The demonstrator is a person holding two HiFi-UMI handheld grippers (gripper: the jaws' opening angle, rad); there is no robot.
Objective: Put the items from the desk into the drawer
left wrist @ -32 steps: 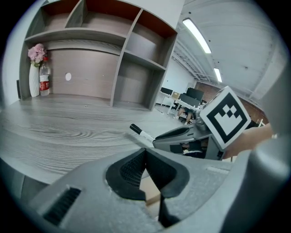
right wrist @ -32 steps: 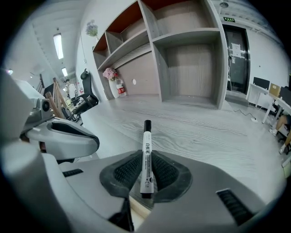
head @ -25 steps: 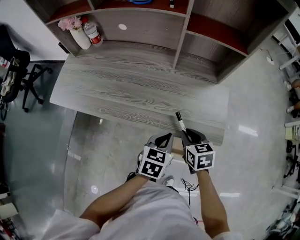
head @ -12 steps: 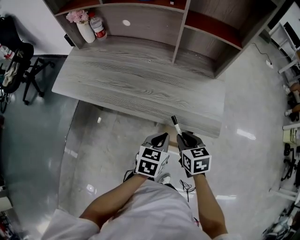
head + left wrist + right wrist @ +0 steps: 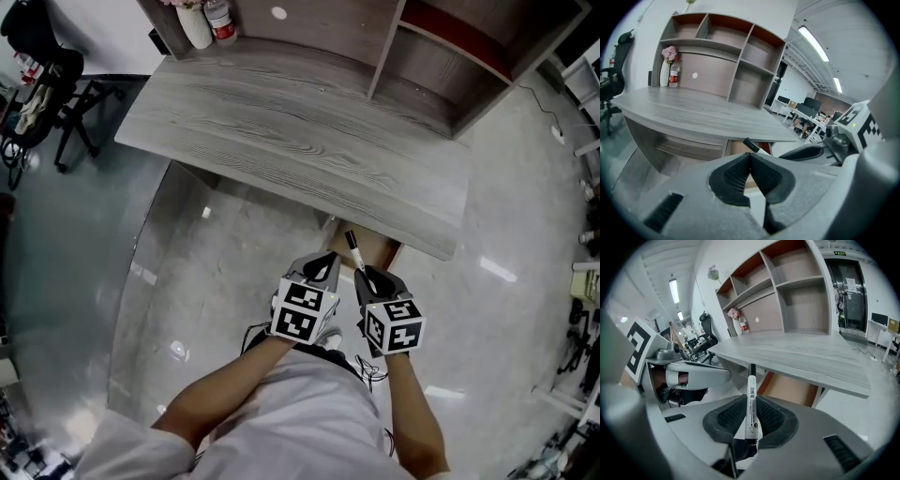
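Now R gripper [image 5: 751, 422] clamps marker [image 5: 751, 397] near open drawer [image 5: 790, 389] under desk [image 5: 281, 131]; L gripper [image 5: 750, 160] closed.

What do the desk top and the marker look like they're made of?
Desk top: probably laminate or wood, matte grey, with streaked grain lines. Marker: likely smooth plastic, white barrel with printed text and a black cap.

The drawer [image 5: 382, 251] is open from above at its front. The desk [image 5: 281, 131] overhangs its back; the left gripper [image 5: 324, 268] and the marker [image 5: 355, 249] crowd its front edge.
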